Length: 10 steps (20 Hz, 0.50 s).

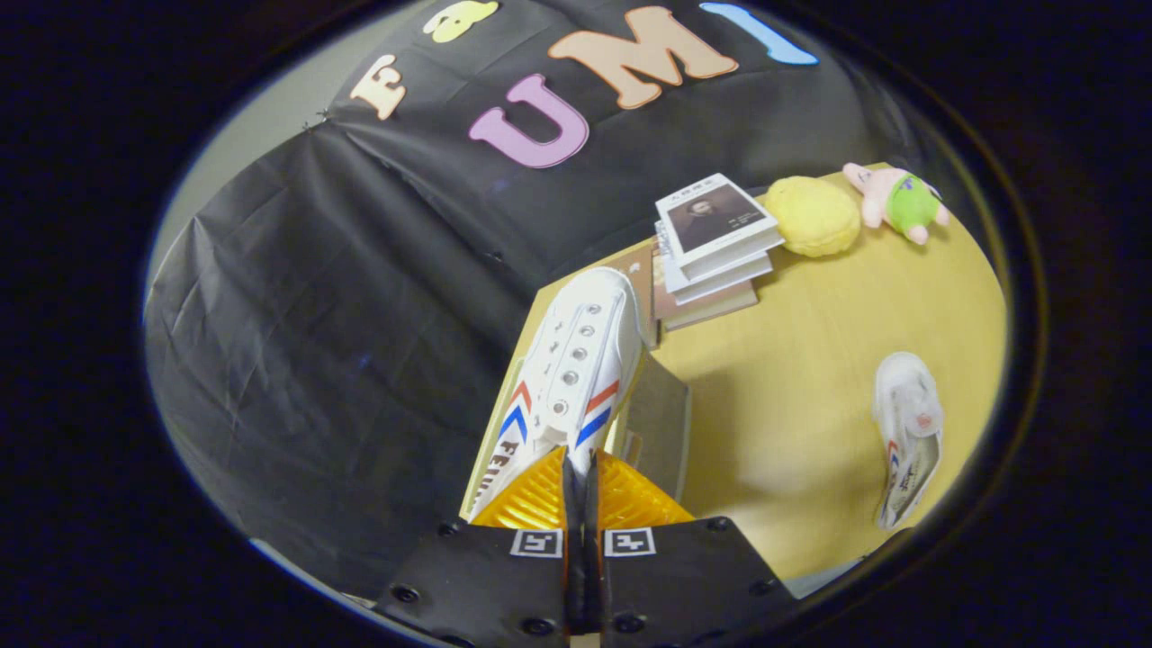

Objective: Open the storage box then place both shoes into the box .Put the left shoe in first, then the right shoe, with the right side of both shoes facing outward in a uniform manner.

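A stack of books point(715, 247) sits on the wooden table point(810, 396), just beside a yellow plush point(814, 216) and a pink-and-green plush toy point(895, 202).

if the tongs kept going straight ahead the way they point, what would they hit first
Probably the stack of books. The tongs are shut on a white shoe whose toe leads toward it above the wooden table; depth is unclear, so it might pass over.
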Tool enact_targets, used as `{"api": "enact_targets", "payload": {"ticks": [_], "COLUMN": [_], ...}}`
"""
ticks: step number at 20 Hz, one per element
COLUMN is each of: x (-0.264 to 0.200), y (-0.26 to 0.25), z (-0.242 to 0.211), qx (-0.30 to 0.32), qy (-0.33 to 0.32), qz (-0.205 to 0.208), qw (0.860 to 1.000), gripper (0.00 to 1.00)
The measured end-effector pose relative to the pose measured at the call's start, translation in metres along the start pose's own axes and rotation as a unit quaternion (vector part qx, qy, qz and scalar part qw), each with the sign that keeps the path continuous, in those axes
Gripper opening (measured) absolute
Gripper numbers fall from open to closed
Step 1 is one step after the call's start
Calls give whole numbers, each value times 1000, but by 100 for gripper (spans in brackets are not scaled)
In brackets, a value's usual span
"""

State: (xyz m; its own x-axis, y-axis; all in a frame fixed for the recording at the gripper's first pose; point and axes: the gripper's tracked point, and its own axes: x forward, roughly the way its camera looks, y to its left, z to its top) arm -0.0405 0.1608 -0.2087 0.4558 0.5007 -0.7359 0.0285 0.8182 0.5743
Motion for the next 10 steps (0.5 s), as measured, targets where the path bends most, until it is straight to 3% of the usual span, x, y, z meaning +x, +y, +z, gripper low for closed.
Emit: {"api": "enact_targets", "payload": {"ticks": [10], "x": [65], "y": [37], "z": [-45], "qx": [-9], "qy": [43], "qz": [-6], "qw": [999], "gripper": [3]}}
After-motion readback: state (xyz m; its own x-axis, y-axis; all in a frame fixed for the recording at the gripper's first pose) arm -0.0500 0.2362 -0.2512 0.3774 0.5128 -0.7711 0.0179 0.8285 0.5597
